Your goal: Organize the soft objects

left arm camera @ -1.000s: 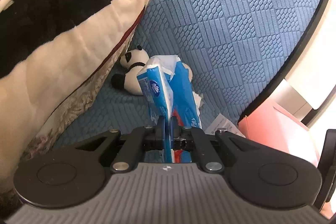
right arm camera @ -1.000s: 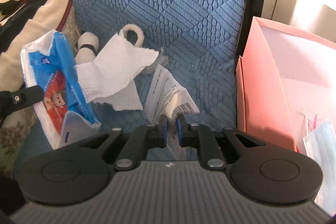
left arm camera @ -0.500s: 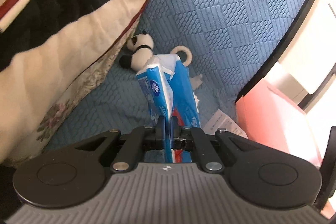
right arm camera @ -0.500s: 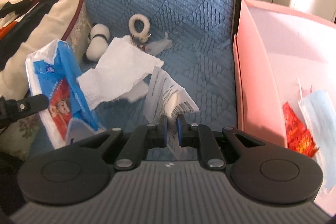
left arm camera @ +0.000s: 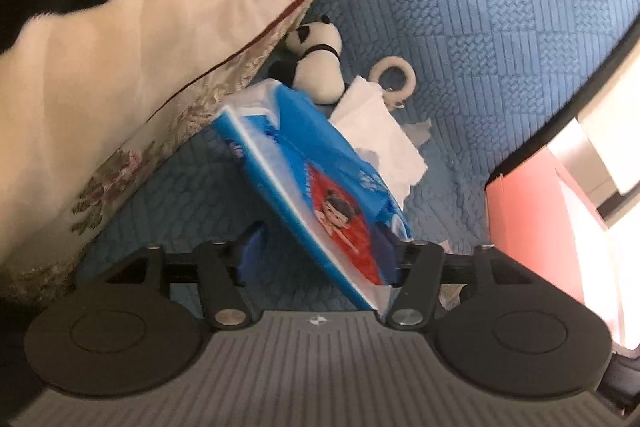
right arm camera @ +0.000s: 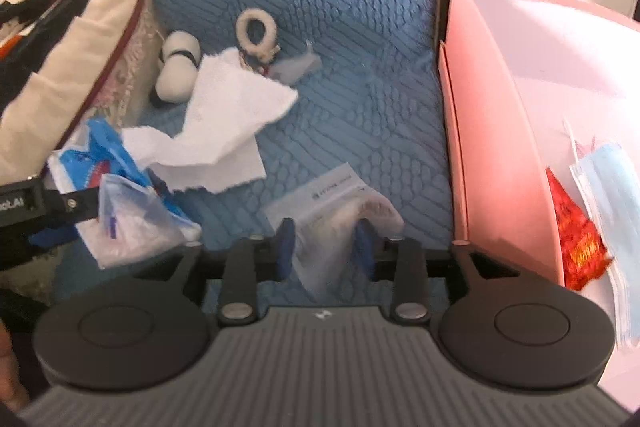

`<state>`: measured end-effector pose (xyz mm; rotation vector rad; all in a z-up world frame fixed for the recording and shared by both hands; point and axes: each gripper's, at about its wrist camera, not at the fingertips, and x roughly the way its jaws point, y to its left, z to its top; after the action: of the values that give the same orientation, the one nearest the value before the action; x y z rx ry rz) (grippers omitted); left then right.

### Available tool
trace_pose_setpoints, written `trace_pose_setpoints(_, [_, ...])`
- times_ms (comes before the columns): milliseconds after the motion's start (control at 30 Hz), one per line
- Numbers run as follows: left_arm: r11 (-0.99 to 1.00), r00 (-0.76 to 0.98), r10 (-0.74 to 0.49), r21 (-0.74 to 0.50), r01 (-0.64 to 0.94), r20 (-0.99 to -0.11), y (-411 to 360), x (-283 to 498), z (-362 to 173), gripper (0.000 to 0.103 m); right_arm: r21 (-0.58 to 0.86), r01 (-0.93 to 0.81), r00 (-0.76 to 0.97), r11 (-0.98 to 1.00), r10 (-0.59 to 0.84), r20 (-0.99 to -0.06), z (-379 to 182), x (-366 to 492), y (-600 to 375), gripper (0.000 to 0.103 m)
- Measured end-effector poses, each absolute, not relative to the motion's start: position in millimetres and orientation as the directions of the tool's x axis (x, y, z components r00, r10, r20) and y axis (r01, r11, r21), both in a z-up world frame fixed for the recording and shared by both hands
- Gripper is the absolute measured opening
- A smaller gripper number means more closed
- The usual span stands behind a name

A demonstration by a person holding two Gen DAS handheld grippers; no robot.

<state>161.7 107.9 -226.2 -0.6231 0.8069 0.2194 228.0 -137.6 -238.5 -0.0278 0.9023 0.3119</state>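
Note:
My left gripper (left arm camera: 318, 251) is open. A blue tissue pack (left arm camera: 312, 179) lies tilted between its jaws, loose; it also shows in the right wrist view (right arm camera: 116, 195). A white tissue (right arm camera: 228, 127) trails from it. My right gripper (right arm camera: 326, 247) is open over a white paper packet (right arm camera: 336, 219) that sits between its jaws on the blue quilted cover (right arm camera: 340, 67). A panda plush (left arm camera: 316, 67) and a cream ring (left arm camera: 394, 75) lie further back.
A pink box (right arm camera: 520, 107) stands at the right, holding blue face masks (right arm camera: 608, 207) and a red packet (right arm camera: 576, 239). A folded blanket (left arm camera: 140, 47) rises on the left. A small clear wrapper (right arm camera: 296, 65) lies near the ring.
Both grippers have opened. The tissue pack has tipped over sideways between the left jaws. The paper packet has dropped from the right jaws onto the cover.

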Motion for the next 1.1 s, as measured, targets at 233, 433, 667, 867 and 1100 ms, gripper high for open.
trace_pose_setpoints(233, [0.748,0.708,-0.066,-0.504,-0.432,-0.703,118,160,-225,0.068,0.139,-0.297,0.634,0.945,0.304,-0.711,-226,243,-137,0.049])
trace_pose_setpoints(433, [0.723,0.718,-0.082,-0.537,-0.435,-0.691,120,160,-224,0.068,0.201,-0.26,0.69,0.945,0.327,-0.646,-213,259,-150,0.049])
trace_pose_setpoints(667, [0.725,0.719,-0.083,-0.537,-0.431,-0.69,119,162,-225,0.068,0.339,-0.317,0.592,0.886,0.464,-0.66,-224,280,-136,0.049])
trace_pose_setpoints(867, [0.735,0.709,-0.075,-0.519,-0.435,-0.701,117,164,-228,0.068,0.429,-0.345,0.465,0.835,0.549,-0.695,-242,298,-109,0.049])
trace_pose_setpoints(1100, [0.754,0.708,-0.051,-0.493,-0.435,-0.704,115,165,-230,0.068,0.289,-0.398,0.464,0.871,0.462,-0.756,-252,317,-83,0.049])
